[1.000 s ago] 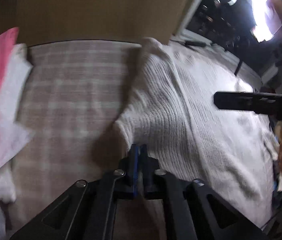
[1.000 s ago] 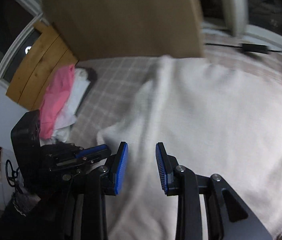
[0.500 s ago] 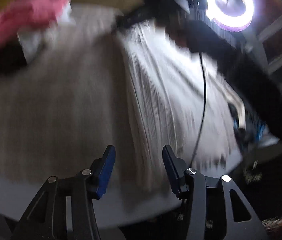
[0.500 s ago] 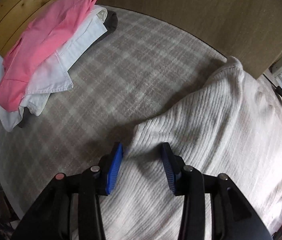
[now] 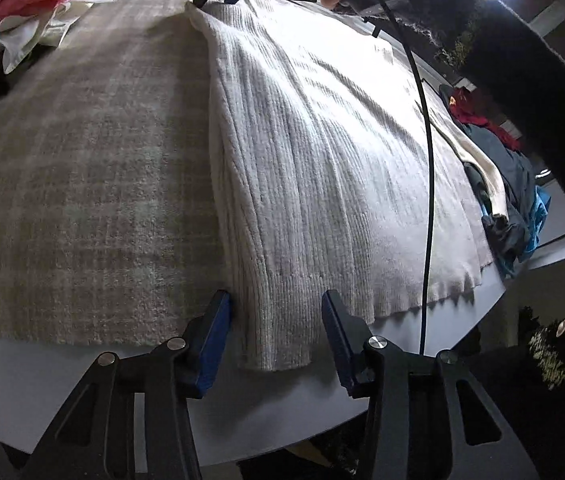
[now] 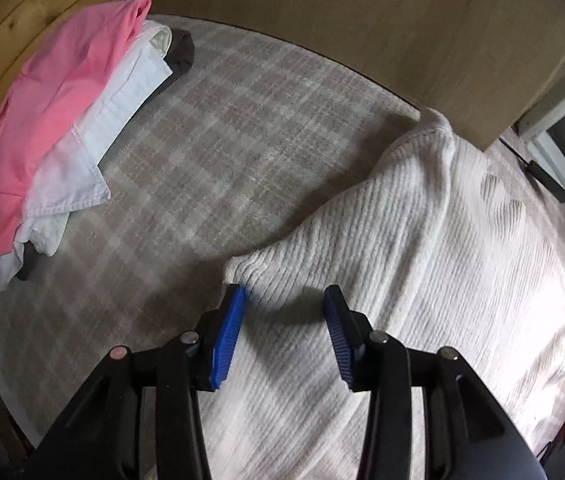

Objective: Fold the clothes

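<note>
sweater (image 5: 322, 152), white and ribbed, is lying lengthwise over the checked blanket (image 5: 82, 168), its left long edge doubled over and its hem hanging past the near edge of the grey table (image 5: 22, 364). left gripper (image 5: 274, 336) is hovering at the hem corner with jaws standing wide apart, the folded edge lying between the blue pads but not pinched. right gripper (image 6: 284, 332) is hovering over the sweater's far-left corner (image 6: 242, 268), jaws likewise spread and holding nothing.

judgement: the scene is fitting either a release of a just-laid lengthwise fold or an approach to grip that edge again. in either case, both ends of the folded edge are needing equal handling so the ribs are staying parallel and no diagonal slack is forming.

surroundings: stack of folded clothes (image 6: 66, 116), pink on white on dark, is lying at the far left, well apart. heap of dark and red garments (image 5: 498, 184) is lying just beside the sweater's right side. black cable (image 5: 426, 160) is hanging across the sweater and is risking a snag. sleeve (image 5: 522, 60) of the person is reaching over the right.
</note>
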